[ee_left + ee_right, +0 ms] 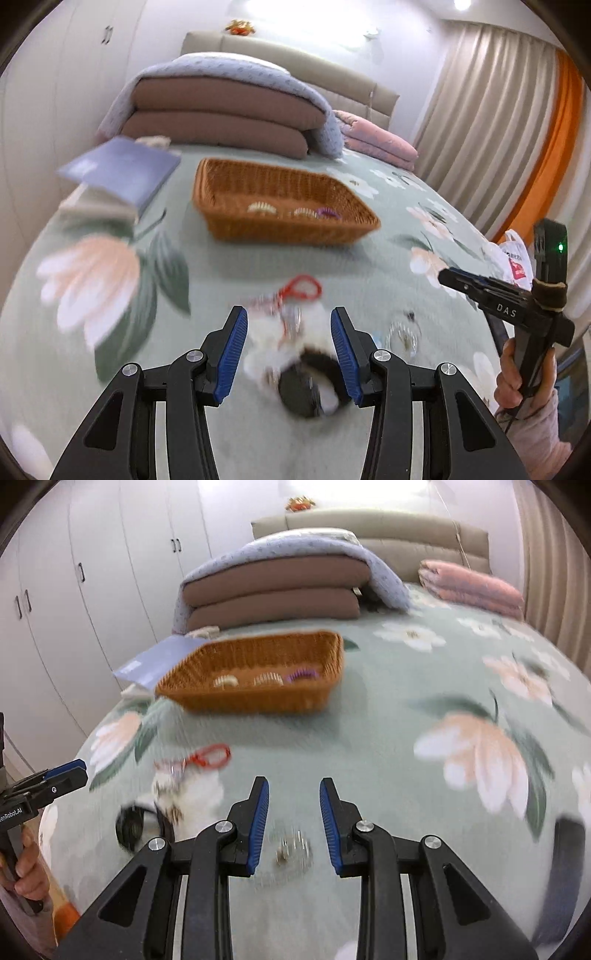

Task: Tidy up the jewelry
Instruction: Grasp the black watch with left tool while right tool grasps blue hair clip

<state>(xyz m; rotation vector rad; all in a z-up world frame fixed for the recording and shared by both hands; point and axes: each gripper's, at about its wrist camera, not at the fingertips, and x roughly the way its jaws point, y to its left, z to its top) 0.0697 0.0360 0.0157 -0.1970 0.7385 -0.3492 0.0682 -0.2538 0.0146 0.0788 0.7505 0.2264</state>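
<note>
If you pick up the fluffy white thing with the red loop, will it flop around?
Probably yes. The fluffy white charm looks soft and furry, so it would likely squash between the pads and feel light. Its red loop and the small bits strung beside it look loose, so they would likely dangle and swing. It is blurred, so this is a guess.

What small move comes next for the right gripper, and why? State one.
Probably lower the right gripper onto the clear bracelet lying on the bedspread between its open fingers, then close. The pads touch nothing, and the wicker basket beyond already holds three bracelets. The image is blurred, so the alignment is uncertain.
</note>
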